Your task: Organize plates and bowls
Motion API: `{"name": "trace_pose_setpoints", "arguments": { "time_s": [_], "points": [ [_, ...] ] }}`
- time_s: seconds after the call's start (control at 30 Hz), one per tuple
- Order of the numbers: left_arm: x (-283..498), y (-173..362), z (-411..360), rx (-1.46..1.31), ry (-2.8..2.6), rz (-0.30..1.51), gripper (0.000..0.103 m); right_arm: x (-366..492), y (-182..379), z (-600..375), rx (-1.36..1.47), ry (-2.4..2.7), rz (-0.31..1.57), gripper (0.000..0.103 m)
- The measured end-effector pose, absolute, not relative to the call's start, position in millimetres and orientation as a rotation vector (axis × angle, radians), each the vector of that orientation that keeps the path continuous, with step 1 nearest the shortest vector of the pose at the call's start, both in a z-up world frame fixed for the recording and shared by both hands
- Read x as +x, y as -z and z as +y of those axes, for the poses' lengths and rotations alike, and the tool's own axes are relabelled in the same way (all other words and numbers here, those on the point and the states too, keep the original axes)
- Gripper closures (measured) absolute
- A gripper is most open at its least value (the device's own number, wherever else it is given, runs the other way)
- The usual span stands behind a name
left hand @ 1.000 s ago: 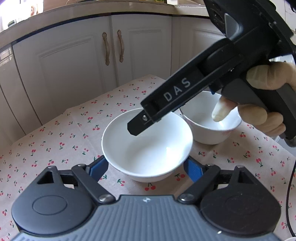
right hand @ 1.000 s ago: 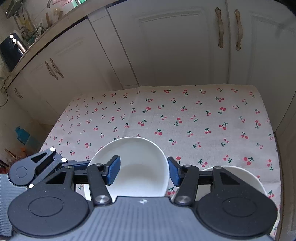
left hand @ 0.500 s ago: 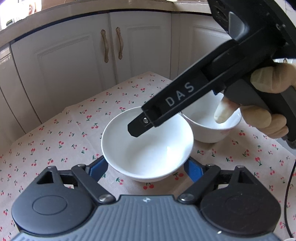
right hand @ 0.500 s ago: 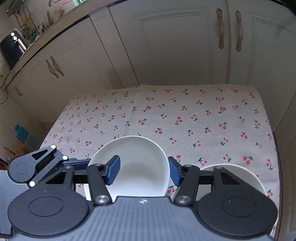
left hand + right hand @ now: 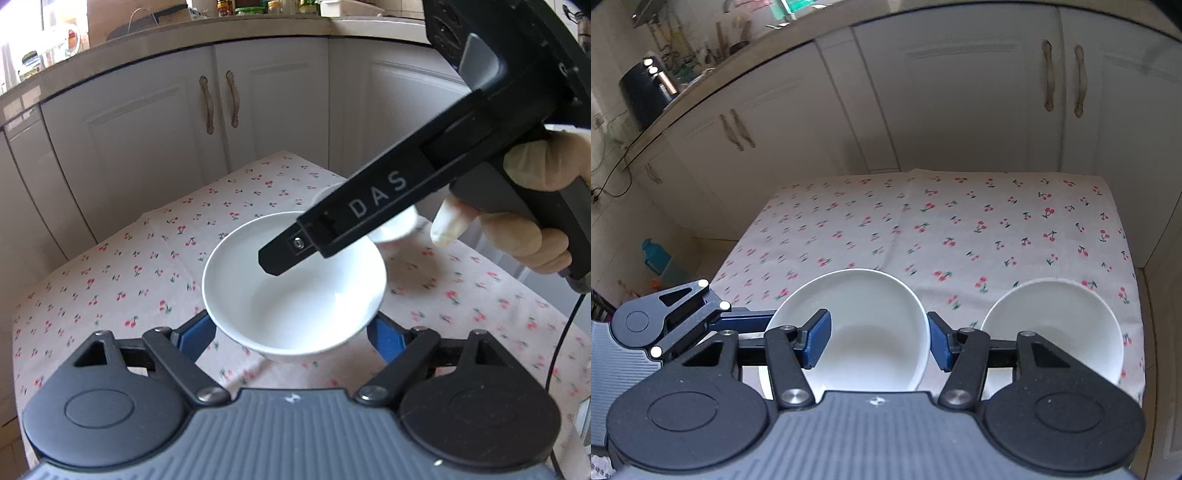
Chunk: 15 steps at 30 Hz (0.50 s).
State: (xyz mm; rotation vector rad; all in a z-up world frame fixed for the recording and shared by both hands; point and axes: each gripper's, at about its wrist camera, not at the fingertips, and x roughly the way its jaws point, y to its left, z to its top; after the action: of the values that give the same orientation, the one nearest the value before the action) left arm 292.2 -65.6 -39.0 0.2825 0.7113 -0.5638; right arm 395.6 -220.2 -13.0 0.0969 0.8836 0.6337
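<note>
The left tool [image 5: 290, 332] is pinching a white bowl [image 5: 295, 295] across its width, with one blue pad [image 5: 195, 334] pressing on the bowl's left flank and the other on its right. The bowl is sitting upright between them and seems to be hanging just above the cherry-print tablecloth [image 5: 960, 221] that is covering the table. One black finger of the other tool is reaching in from the upper right and is slanting down over the bowl's hollow, its tip hovering above the inside. A gloved hand [image 5: 535, 236] is holding that tool by its handle. In its own view, the right tool [image 5: 877, 341] is standing with its jaws spread. Its left pad is hanging over the inside of the bowl and its right pad is just outside the right rim, so the wall is lying between them with neither pad seen pressing on it. Further right, a second white bowl [image 5: 1052, 325] is resting on the cloth near the table's right edge, just beside the held bowl. White cabinet doors [image 5: 147, 129] are closing off the background.
</note>
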Motion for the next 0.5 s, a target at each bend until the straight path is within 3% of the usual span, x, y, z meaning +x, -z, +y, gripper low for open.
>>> {"name": "trace_pose_setpoints", "arguments": {
  "time_s": [0.5],
  "points": [
    [170.6,14.2,-54.5,0.285,0.577,0.674,0.015,268.2,-13.1,-220.9,0.088,-0.652,0.874,0.041]
  ]
}}
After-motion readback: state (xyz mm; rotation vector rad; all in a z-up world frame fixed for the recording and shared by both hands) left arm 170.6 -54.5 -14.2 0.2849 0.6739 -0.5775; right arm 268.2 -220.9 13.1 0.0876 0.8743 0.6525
